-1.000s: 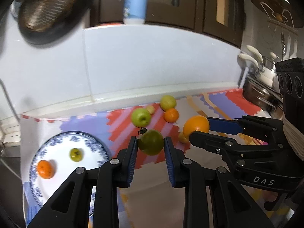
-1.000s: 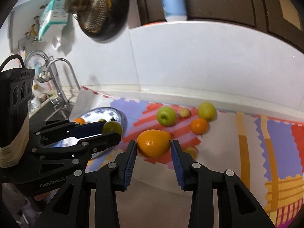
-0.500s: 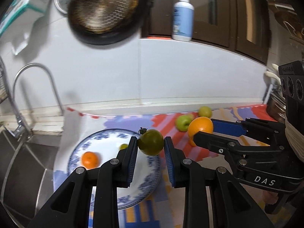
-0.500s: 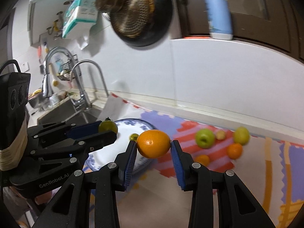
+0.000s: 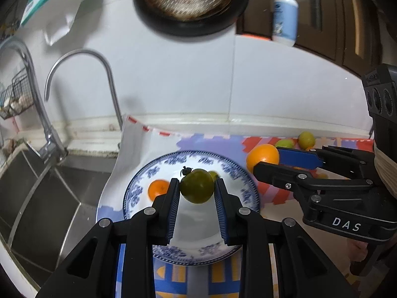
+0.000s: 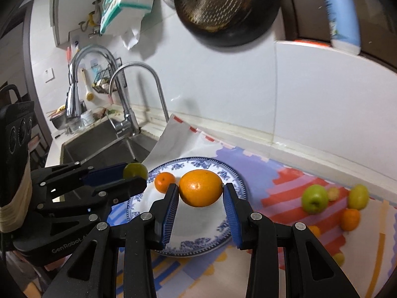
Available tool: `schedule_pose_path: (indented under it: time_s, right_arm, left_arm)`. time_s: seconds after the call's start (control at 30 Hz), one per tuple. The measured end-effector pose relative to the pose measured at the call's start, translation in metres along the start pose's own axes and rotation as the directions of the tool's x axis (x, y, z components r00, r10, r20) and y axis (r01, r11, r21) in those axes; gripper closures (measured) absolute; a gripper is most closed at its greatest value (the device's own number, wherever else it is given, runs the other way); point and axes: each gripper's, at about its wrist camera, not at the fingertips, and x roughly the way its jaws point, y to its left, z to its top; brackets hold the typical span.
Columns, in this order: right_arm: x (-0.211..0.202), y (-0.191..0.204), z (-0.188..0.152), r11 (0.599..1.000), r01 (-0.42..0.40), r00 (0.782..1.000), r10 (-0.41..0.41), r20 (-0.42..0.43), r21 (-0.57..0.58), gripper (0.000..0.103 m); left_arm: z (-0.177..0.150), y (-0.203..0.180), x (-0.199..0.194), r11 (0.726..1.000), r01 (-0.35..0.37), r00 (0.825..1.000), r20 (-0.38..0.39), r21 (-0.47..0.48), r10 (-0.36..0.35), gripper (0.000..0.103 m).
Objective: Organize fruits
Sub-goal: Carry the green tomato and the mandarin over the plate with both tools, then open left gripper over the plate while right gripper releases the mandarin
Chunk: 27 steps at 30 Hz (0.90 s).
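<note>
Left tool (image 5: 197,190) gripping green fruit (image 5: 196,185), above plate (image 5: 250,193)

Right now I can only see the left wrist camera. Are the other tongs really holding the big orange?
Observer: Yes. The right wrist view shows the right tongs pinching the big orange on both sides.
Operator: Is it over the plate?
Observer: In that view it sits in front of the middle of the plate, beside the small orange lying there. I cannot judge its height.
Operator: What fruit is waiting on the mat?
Observer: On the mat lie a green apple, a yellow-green fruit and a little orange one. A few smaller bits are too blurred to name.
</note>
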Motion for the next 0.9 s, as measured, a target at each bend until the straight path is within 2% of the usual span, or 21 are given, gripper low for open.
schedule_pose_path:
  time_s: [0.4, 0.9]
  right_arm:
    - [0.069, 0.007, -0.019, 0.999, -0.032, 0.988, 0.027, -0.151, -0.027, 0.065]
    - [0.099, -0.003, -0.035, 1.000, -0.020, 0.973, 0.019, -0.229, -0.004, 0.065]
  left_arm:
    - [-0.026, 0.023, 0.042, 0.999, -0.037, 0.992, -0.120, -0.036, 0.033, 0.074]
    - [-0.037, 0.027, 0.069, 0.998, -0.043, 0.983, -0.183, -0.036, 0.035, 0.074]
